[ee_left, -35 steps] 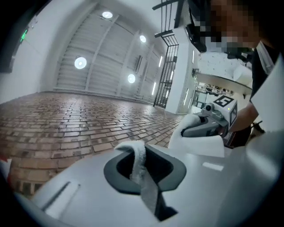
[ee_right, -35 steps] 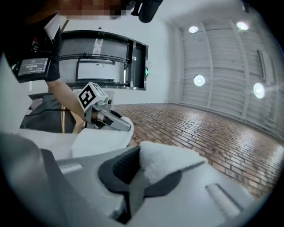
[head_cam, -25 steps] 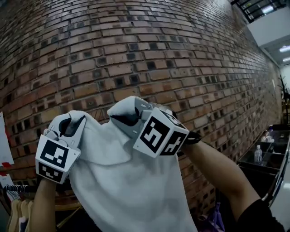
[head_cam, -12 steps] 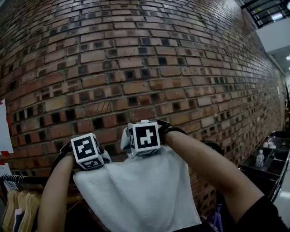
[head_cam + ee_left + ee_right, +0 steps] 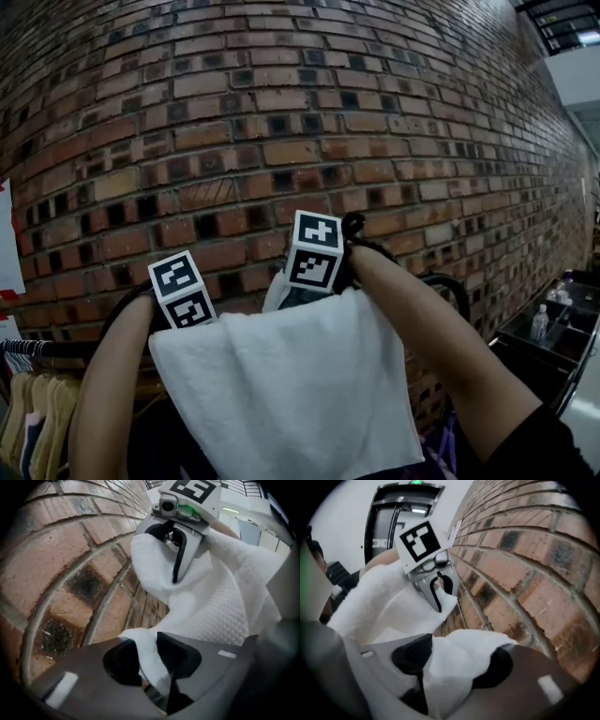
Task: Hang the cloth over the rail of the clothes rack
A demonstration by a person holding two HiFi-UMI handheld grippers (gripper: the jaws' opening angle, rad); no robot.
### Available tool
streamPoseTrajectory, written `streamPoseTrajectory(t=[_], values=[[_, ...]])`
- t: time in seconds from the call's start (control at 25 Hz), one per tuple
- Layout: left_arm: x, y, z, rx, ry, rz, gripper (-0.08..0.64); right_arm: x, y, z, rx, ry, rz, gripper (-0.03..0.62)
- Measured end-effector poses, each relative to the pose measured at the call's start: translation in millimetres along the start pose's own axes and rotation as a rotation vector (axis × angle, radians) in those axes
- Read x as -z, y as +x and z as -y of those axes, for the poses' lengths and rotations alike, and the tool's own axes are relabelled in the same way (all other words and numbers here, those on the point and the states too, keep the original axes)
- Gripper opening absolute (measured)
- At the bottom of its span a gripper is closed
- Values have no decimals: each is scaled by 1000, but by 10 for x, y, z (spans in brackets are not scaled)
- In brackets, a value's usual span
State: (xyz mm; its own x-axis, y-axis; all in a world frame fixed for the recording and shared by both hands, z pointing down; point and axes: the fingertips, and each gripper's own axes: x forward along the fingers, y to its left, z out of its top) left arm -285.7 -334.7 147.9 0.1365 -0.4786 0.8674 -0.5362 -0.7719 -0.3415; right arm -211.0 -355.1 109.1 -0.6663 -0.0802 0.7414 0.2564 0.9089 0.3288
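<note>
A white cloth [image 5: 281, 394] hangs as a broad sheet below both grippers in the head view, its top edge by a black rail [image 5: 452, 289] that shows to its right. In the head view only the marker cubes of the two grippers show, behind the cloth's top edge close to the brick wall. My left gripper [image 5: 149, 656] is shut on a fold of the cloth [image 5: 220, 611]. The jaws of my right gripper [image 5: 459, 660] are opening and stand wide apart, with a bunched cloth corner [image 5: 464, 651] lying loose between them. Each gripper shows in the other's view with cloth around it.
A brick wall [image 5: 281, 112] stands close behind the grippers. Clothes on wooden hangers [image 5: 37, 412] hang from a rail [image 5: 37, 349] at the lower left. Dark shelves with a bottle [image 5: 537, 323] are at the right edge. A doorway [image 5: 401, 513] lies behind in the right gripper view.
Both grippers have come down from a raised position and moved away toward the wall, carrying the cloth's top edge. The cloth now hangs flatter and wider.
</note>
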Motion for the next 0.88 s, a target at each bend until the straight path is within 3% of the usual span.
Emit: streamPoseTrajectory(t=[0.08, 0.16, 0.24, 0.44, 0.56, 0.72, 0.88], values=[[64, -6, 15, 21, -45, -5, 103, 12, -115, 24, -8, 69, 56, 252], [110, -25, 9, 32, -87, -3, 103, 123, -169, 82, 19, 96, 51, 252], [94, -66, -14, 33, -112, 25, 104, 213, -179, 110, 41, 89, 28, 252], [104, -236, -90, 29, -165, 126, 109, -17, -358, 158, 90, 45, 156, 252], [180, -410, -149, 11, -189, 213, 109, -16, -368, 145, 104, 23, 148, 252], [193, -803, -336, -118, -160, 370, 107, -105, -464, 183, 141, -11, 197, 252], [-88, -1582, -474, -388, -13, 683, 107, -418, -774, 253, 263, -87, 350, 252]])
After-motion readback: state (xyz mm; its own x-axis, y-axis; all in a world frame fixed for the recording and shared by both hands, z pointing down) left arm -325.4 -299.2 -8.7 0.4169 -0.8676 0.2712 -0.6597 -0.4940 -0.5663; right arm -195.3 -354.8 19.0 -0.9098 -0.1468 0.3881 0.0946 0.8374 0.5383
